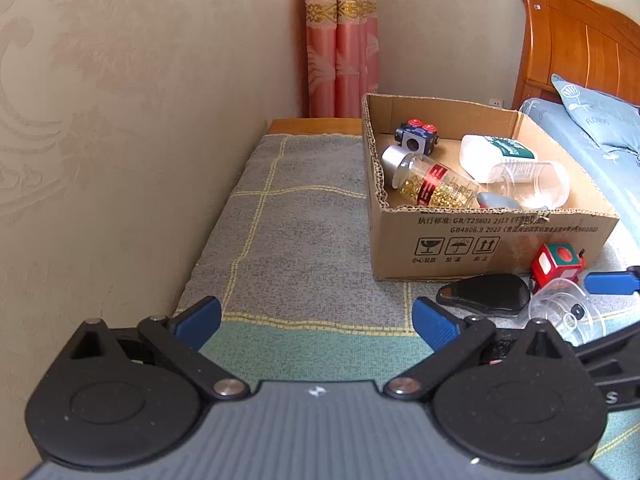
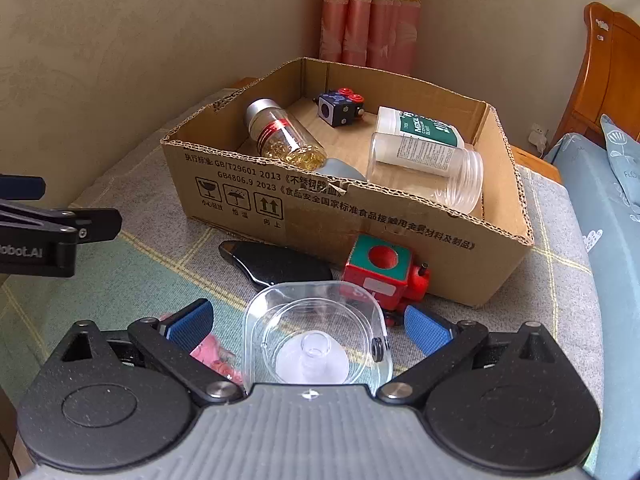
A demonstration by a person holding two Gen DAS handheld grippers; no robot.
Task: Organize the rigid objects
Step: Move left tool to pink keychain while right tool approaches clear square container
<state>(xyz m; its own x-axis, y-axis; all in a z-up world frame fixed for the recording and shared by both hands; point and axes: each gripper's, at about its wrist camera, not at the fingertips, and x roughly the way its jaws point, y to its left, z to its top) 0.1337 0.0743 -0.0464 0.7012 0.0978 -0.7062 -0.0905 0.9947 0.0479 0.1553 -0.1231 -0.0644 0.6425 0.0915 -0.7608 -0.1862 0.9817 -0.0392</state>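
A cardboard box (image 2: 400, 228) (image 1: 480, 236) stands on the cloth-covered surface. In it lie a glass jar of gold capsules (image 2: 284, 136), a dark cube toy (image 2: 340, 110), a white bottle (image 2: 420, 130) and a clear jar (image 2: 432, 172). In front of the box lie a black flat object (image 2: 276, 264), a red and green cube toy (image 2: 380, 272) and a clear plastic container (image 2: 316, 336) (image 1: 564, 312). My right gripper (image 2: 308, 326) is open, its fingers on either side of the clear container. My left gripper (image 1: 316, 320) is open and empty over bare cloth, left of the box.
A wall runs along the left. A pink curtain (image 1: 342, 40) hangs behind the box. A bed with a blue pillow (image 1: 600, 116) and wooden headboard lies to the right. Something pink (image 2: 216, 356) lies under my right gripper's left finger.
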